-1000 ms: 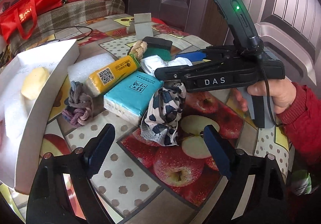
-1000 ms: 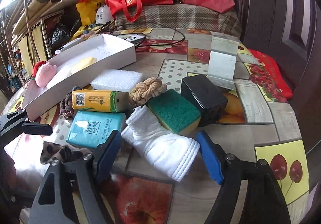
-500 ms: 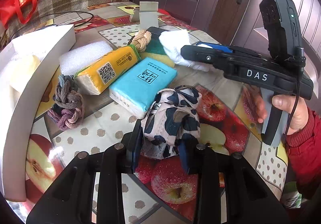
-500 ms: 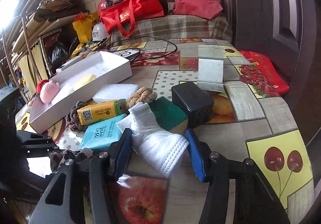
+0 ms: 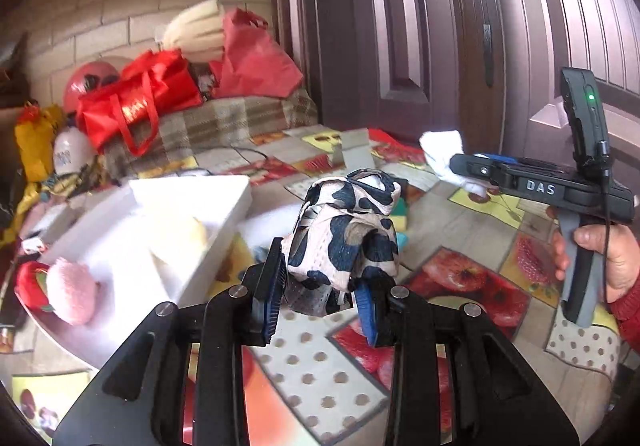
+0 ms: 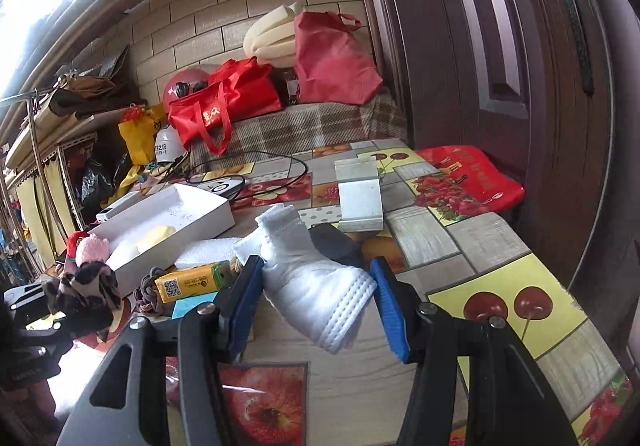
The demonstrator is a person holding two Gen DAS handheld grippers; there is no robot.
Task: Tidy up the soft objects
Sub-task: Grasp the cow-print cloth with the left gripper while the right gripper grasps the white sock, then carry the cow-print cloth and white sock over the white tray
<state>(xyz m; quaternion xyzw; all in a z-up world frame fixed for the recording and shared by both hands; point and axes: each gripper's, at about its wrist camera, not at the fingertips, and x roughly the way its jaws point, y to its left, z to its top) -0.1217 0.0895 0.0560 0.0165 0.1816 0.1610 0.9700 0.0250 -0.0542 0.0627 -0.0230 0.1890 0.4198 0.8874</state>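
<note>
My left gripper point(image 5: 320, 282) is shut on a bunched black-and-cream spotted cloth point(image 5: 344, 234) and holds it above the fruit-print table. The cloth point(image 6: 84, 286) also shows at the left of the right wrist view. My right gripper point(image 6: 316, 286) is shut on a white sock point(image 6: 316, 278), lifted off the table; the same sock point(image 5: 440, 150) sticks out of that gripper at the right of the left wrist view. A white box point(image 5: 224, 202) point(image 6: 200, 214) lies to the left, holding a yellow sponge point(image 6: 156, 236) and a pink plush point(image 5: 74, 294).
On the table lie a yellow tissue pack point(image 6: 188, 282), a grey knotted rope point(image 6: 150, 286), white foam point(image 6: 204, 250), a black box point(image 6: 332, 242), a bent metal plate point(image 6: 360, 198) and a cable point(image 6: 280, 166). Red bags point(image 6: 220, 102) sit behind. A door point(image 6: 500, 46) stands at the right.
Both grippers went from open to shut, the left on the spotted cloth, the right on the white sock. Both have risen and tipped up, carrying the pieces off the table.
</note>
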